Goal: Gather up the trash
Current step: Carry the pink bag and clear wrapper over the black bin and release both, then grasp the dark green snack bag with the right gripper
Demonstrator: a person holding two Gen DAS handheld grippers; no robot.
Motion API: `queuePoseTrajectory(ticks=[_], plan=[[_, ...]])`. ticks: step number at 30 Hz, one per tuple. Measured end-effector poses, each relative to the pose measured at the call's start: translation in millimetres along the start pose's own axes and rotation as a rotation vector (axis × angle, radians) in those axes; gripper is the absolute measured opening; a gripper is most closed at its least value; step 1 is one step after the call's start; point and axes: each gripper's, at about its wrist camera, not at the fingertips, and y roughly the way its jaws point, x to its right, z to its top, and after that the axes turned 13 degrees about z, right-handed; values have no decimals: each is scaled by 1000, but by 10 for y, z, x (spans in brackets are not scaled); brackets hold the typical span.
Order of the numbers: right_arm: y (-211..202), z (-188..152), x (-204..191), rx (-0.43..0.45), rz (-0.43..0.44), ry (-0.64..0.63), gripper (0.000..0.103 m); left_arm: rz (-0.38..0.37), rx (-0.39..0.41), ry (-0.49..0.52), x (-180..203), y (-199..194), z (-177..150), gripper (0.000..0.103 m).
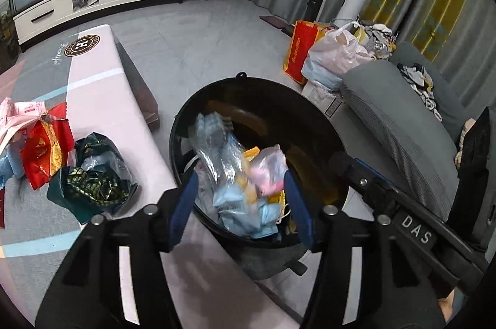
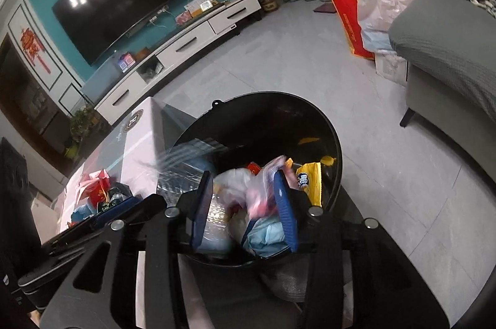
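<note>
Two wrappers (image 1: 59,161) on pink table (image 1: 102,99).

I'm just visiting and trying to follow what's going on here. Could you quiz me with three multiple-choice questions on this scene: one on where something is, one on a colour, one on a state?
1. Where does the red snack wrapper lie?
A. on the low table left of the bin
B. on the sofa
C. on the TV stand

2. What colour is the trash bin?
A. white
B. black
C. green

3. How do the left gripper's jaws stand?
A. clamped on a bottle
B. apart above the bin
C. shut and empty

Answers:
1 A: the red snack wrapper lies on the low table, beside a dark green wrapper.
2 B: the trash bin has a black rim and walls.
3 B: the left gripper shows a wide gap between its blue pads, with clear and pink plastic bags blurred below it inside the bin.
</note>
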Motion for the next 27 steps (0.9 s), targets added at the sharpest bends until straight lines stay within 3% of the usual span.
queuePoseTrajectory(ticks=[6,13,20,27], plan=[[-31,16,46,5,-4,23,43,-13,28,-2,-120,-191,-109,78],[-48,-30,-211,1,58,-39,47,-10,84,-18,-424,-622,-426,89],[65,-199,-711,-55,110,-178,55,50,104,-31,-848,-966,-783,91],[261,-438,-1185,-137,172,-281,61,114,131,-128,-1600,-1302,-1062,91]])
